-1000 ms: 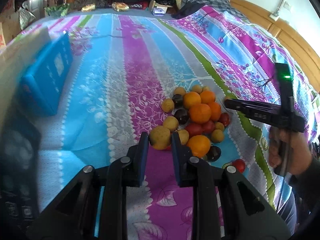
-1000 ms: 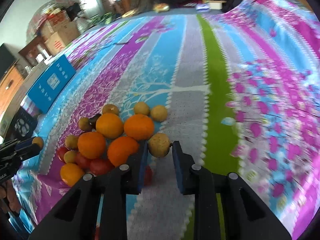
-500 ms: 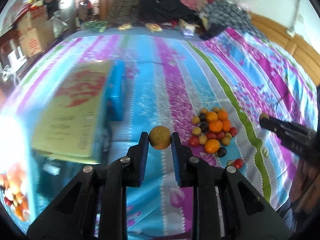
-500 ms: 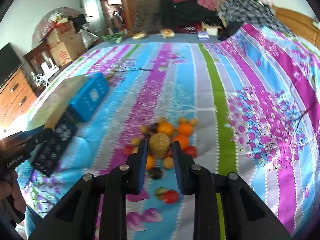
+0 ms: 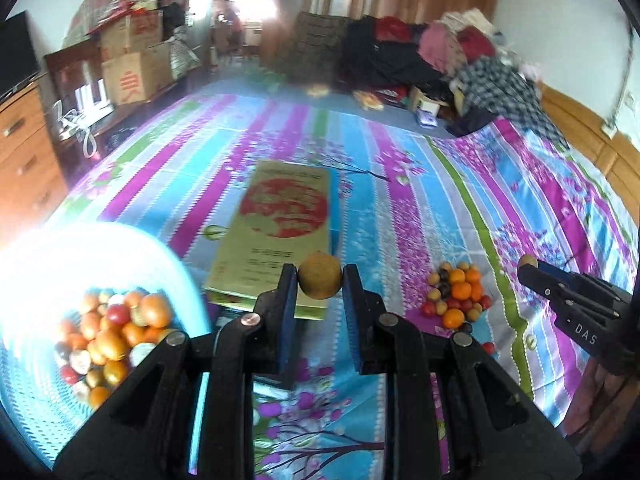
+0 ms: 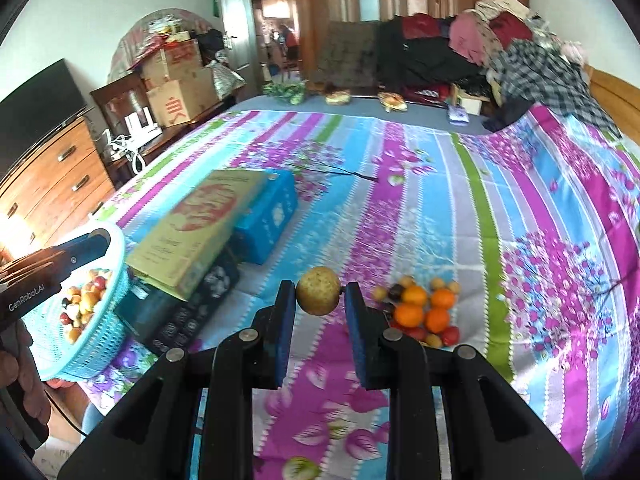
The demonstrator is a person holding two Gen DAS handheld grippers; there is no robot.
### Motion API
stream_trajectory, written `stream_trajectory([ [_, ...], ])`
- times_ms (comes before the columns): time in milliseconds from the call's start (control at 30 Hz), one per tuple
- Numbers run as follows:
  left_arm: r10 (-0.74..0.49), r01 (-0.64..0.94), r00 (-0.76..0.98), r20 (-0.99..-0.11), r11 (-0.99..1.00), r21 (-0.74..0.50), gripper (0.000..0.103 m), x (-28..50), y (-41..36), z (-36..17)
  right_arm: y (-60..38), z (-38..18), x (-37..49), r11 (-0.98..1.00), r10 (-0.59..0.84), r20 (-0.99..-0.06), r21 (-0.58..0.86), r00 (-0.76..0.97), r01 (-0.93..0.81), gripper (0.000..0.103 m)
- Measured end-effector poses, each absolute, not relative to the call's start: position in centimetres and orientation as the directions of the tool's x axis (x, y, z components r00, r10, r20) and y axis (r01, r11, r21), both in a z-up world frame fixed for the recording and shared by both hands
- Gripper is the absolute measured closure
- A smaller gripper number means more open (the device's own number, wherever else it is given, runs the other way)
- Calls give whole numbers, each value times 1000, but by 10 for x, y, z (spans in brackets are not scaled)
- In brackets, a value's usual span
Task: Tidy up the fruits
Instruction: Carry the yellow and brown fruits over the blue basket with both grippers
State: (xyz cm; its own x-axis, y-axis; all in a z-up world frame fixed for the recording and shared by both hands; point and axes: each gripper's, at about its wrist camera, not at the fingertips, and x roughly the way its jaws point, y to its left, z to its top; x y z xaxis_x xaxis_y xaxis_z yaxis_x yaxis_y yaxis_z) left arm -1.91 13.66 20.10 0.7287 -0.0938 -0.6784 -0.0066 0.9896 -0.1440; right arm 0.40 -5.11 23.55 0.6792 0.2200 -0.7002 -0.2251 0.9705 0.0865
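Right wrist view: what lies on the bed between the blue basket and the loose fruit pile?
In the right wrist view, between the blue basket and the fruit pile lie a yellow-green box, a blue box and a dark patterned box.
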Motion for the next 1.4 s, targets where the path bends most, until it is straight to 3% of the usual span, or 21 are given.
stream_trajectory([
  [933,116,-300,760,-639,936,-187,80,-83,284,226,183,292,8,820,490,-670,137,558,-556,74],
  [1200,117,-364,713,-692,905,-221,80,-90,312,201,232,266,18,737,548,-754,230,363,-635,74],
  [1400,103,-390,674,-731,891,-234,75,-96,324,184,255,237,14,729,505,-806,207,308,-653,70],
])
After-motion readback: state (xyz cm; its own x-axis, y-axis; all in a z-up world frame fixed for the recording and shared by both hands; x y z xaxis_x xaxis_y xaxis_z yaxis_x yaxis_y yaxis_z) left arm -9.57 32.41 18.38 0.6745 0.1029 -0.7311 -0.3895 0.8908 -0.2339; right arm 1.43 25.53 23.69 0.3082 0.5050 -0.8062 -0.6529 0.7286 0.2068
